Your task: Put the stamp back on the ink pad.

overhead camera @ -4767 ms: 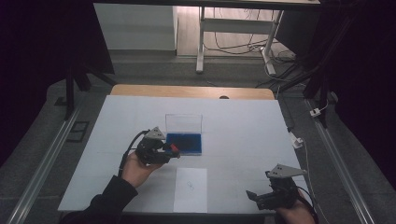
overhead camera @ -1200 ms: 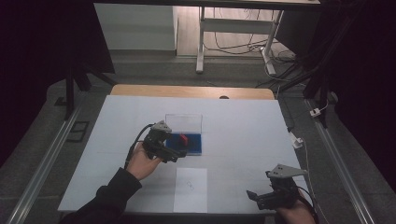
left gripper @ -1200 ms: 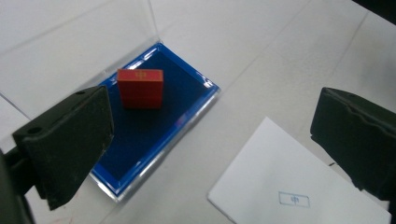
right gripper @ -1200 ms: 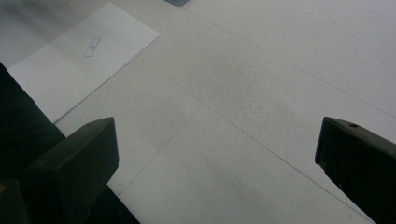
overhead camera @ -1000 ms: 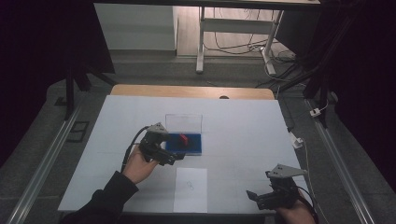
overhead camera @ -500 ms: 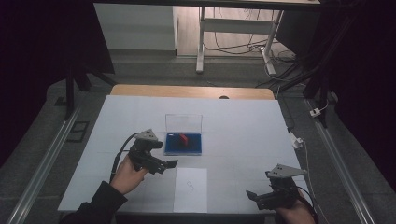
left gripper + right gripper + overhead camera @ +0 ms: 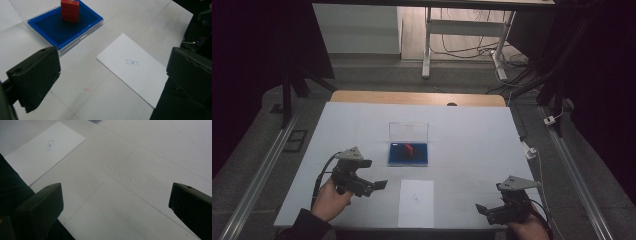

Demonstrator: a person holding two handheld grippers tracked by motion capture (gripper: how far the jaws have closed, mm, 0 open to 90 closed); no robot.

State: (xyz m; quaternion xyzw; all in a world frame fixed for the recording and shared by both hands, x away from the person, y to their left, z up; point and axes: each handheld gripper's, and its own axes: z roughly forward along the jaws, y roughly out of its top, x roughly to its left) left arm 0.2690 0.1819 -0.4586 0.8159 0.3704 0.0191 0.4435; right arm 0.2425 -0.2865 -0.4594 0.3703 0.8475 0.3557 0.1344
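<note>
Nearest me, my right claw (image 7: pixel 486 210) sits at the bench's (image 7: pixel 472 135) near right corner, held in a hand (image 7: pixel 527 231); in the right gripper view its jaws stand wide apart with nothing but bare white surface between them. My left claw (image 7: pixel 376 186) is at the near left, gripped by the other hand (image 7: pixel 331 200), and in the left gripper view its jaws are spread just as wide and hold nothing. Between the two claws, near the front edge, lies a white sheet of paper (image 7: pixel 416 202) with a small printed mark (image 7: pixel 132 62) at its middle; my left claw is just beside its left edge, not touching it. Farther out, past the paper, I see the blue tray (image 7: pixel 408 154) lying flat near the bench's middle, with a small red block (image 7: pixel 70 10) standing upright on its blue floor. A clear lid (image 7: pixel 408 133) stands up along the tray's far edge. Both claws are well apart from the block
</note>
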